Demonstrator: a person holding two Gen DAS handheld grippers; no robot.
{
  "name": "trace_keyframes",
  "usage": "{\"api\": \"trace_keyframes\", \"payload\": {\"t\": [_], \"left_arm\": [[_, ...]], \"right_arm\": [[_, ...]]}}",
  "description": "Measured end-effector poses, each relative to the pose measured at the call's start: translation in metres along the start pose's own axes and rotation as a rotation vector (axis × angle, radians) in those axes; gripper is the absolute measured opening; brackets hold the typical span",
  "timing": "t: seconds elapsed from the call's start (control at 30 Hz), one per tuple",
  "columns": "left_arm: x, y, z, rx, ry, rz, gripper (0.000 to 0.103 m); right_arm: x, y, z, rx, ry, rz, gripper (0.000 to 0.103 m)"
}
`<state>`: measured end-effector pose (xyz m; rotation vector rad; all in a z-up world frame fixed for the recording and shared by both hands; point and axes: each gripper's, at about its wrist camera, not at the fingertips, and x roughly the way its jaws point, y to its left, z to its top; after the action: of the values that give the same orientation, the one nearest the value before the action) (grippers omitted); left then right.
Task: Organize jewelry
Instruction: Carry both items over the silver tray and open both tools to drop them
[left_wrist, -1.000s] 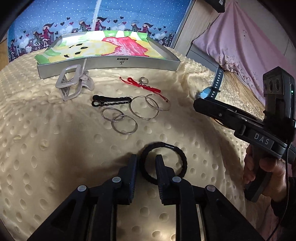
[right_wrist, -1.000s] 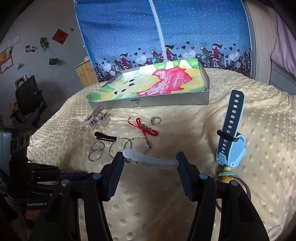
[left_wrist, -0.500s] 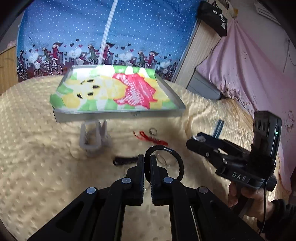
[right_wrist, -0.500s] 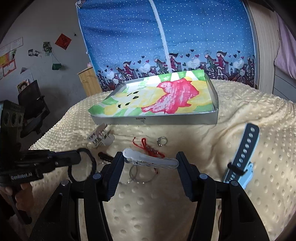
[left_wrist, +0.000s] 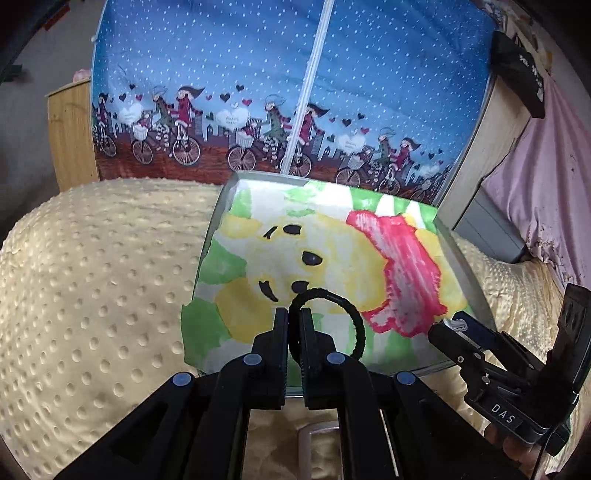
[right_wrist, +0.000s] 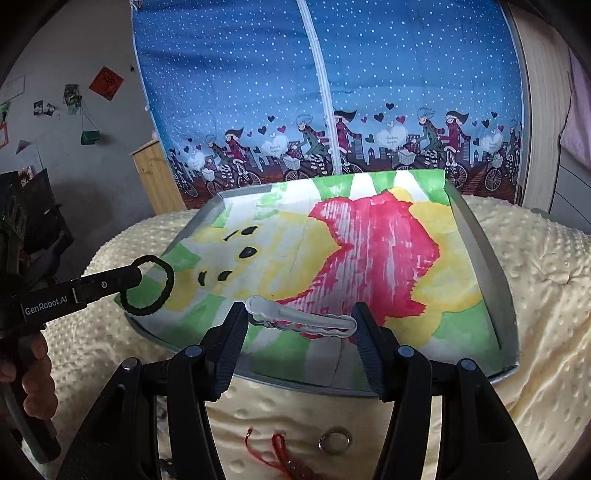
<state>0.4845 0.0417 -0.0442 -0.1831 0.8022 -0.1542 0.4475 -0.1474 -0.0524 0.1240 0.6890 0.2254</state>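
My left gripper (left_wrist: 294, 325) is shut on a black hair tie (left_wrist: 354, 317) and holds it above the near left part of the metal tray (left_wrist: 463, 266), which is lined with a painted paper. It also shows in the right wrist view (right_wrist: 136, 278) with the hair tie (right_wrist: 162, 291). My right gripper (right_wrist: 301, 321) is shut on a clear hair clip (right_wrist: 299, 317), held crosswise above the tray's (right_wrist: 495, 280) near edge. In the left wrist view the right gripper (left_wrist: 448, 328) is at the tray's right corner.
A red cord bracelet (right_wrist: 280, 454) and a small silver ring (right_wrist: 334, 441) lie on the cream dotted blanket (right_wrist: 546, 295) below my right gripper. A grey claw clip (left_wrist: 319, 439) shows under my left gripper. A blue curtain (left_wrist: 258, 74) hangs behind the tray.
Both grippers have moved forward and up from the blanket to above the tray, each still holding its item. The left gripper closed on the hair tie and lifted it.
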Motion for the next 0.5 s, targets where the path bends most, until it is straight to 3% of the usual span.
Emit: {"api": "trace_keyframes", "payload": {"t": [0.23, 0.3, 0.37, 0.5], "left_arm": [[0.018, 0.003, -0.010, -0.004, 0.046, 0.039, 0.010], [0.016, 0.002, -0.013, -0.002, 0.040, 0.051, 0.027], [0.010, 0.002, -0.016, -0.010, 0.020, 0.057, 0.059], [-0.016, 0.006, -0.022, -0.054, -0.045, 0.057, 0.063]], "right_arm": [[0.023, -0.003, -0.007, 0.013, 0.072, -0.027, 0.053], [0.020, -0.002, -0.007, 0.013, 0.071, -0.035, 0.057], [0.018, -0.001, -0.005, 0.004, 0.075, -0.037, 0.067], [-0.002, -0.002, -0.006, -0.003, 0.046, -0.057, 0.067]]}}
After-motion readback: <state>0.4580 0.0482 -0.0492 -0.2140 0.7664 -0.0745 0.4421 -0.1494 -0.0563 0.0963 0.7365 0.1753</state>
